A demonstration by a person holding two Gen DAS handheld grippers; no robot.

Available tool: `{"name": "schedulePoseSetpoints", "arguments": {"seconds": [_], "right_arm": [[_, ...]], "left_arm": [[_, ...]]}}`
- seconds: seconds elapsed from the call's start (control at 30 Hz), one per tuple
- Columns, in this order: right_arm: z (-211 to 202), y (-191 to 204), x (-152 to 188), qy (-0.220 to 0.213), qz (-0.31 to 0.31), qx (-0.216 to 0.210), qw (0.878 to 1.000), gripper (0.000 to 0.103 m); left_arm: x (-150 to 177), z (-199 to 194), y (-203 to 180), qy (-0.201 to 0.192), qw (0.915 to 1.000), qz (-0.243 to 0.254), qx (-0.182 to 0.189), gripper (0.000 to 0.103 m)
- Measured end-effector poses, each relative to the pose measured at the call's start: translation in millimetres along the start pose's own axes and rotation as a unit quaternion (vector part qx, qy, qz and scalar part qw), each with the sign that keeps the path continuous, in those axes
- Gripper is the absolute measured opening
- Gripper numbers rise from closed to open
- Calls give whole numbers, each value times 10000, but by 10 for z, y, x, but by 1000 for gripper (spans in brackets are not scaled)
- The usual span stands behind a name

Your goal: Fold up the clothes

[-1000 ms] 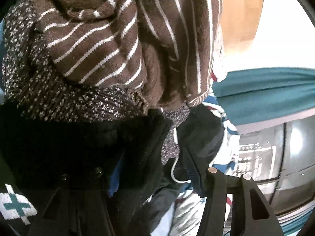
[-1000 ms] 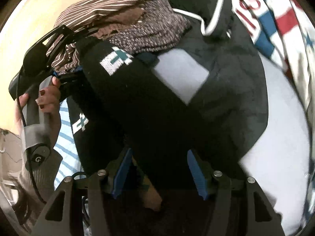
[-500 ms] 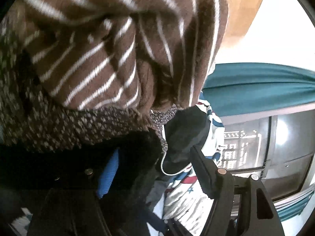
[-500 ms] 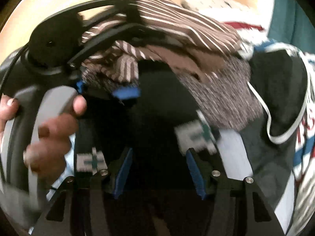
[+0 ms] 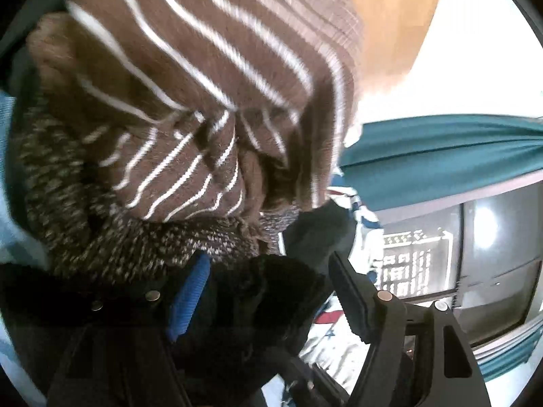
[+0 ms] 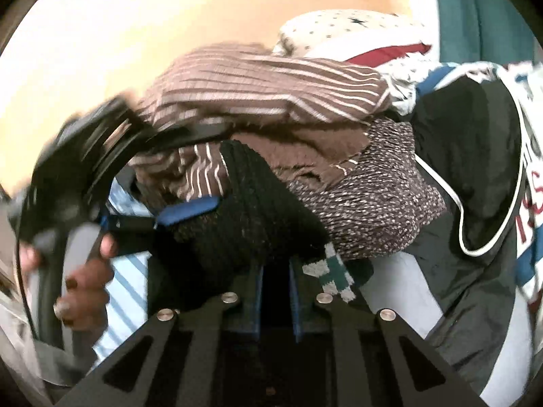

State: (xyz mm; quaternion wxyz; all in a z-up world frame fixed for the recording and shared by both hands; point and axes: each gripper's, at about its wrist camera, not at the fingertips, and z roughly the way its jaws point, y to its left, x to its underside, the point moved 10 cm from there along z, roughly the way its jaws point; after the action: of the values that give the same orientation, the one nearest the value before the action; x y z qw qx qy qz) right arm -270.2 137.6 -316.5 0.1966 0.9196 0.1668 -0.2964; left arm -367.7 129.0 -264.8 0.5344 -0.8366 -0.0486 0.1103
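A black knit garment [image 6: 258, 210] with a white and teal cross patch [image 6: 334, 274] lies at the front of a clothes pile. My right gripper [image 6: 275, 288] is shut on its near edge, fingers almost together. My left gripper [image 5: 271, 291] is open, its fingers wide apart with a bunch of the same black garment [image 5: 244, 322] between them. In the right wrist view the left gripper's blue pad [image 6: 188, 212] rests against the black knit, held by a hand [image 6: 85, 285]. A brown striped sweater [image 5: 203, 68] sits above a speckled knit [image 5: 135, 244].
A dark jacket with white piping [image 6: 468, 169] and a white, red and blue garment [image 6: 529, 108] lie to the right on a pale sheet [image 6: 400, 288]. A blue-striped white cloth [image 6: 129, 291] is at the left. A teal curtain [image 5: 441, 156] and a dark window [image 5: 492, 254] stand behind.
My right gripper's fingers have gone from wide apart to shut on the black garment. The left gripper has shifted closer to the pile with its fingers still apart.
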Motion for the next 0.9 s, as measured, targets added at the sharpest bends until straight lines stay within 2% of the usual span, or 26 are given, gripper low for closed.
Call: {"name": "schedulePoseSetpoints", "arguments": {"seconds": [0.1,0.17,0.3,0.4,0.43,0.47,0.53,0.6,0.77,0.8,0.9], "right_arm": [[-117,-23,-32,-160,128,-57,9998,15],[-179,-13,-31,-238,166,-71,9996,15],[-270,-59,-73,-340,202,72,9992,15],[-370,-129,-152,-500,296,153,9982,14],[-411,-157,-177,-564,318,197,9977,14],[-449,-188,-198,-619,330,241,9972,14],[-491,-250,-228,-685,363,289,9966,14],[-496,-290,-230,-692,429,271,9963,13],[-518,-337,-262,-788,517,266,9952,13],[-522,-341,-276,-811,531,256,9950,13],[-493,-334,-289,-788,545,192,9952,11]], "left_arm": [[60,-181,-1,-135,9999,89,-15,73],[156,-230,-25,-22,9996,275,-46,73],[533,-83,-94,819,9944,669,85,73],[712,129,-89,1069,9914,748,-106,71],[779,176,-68,1160,9905,726,-165,61],[794,194,-33,1174,9889,831,-370,53],[820,225,36,1200,9842,1039,-781,30],[843,249,104,1224,9774,1245,-1190,20],[816,179,68,1111,9541,2071,-1855,19],[773,218,86,1059,9542,2029,-1928,19],[528,95,311,847,9675,1558,-1801,19]]}}
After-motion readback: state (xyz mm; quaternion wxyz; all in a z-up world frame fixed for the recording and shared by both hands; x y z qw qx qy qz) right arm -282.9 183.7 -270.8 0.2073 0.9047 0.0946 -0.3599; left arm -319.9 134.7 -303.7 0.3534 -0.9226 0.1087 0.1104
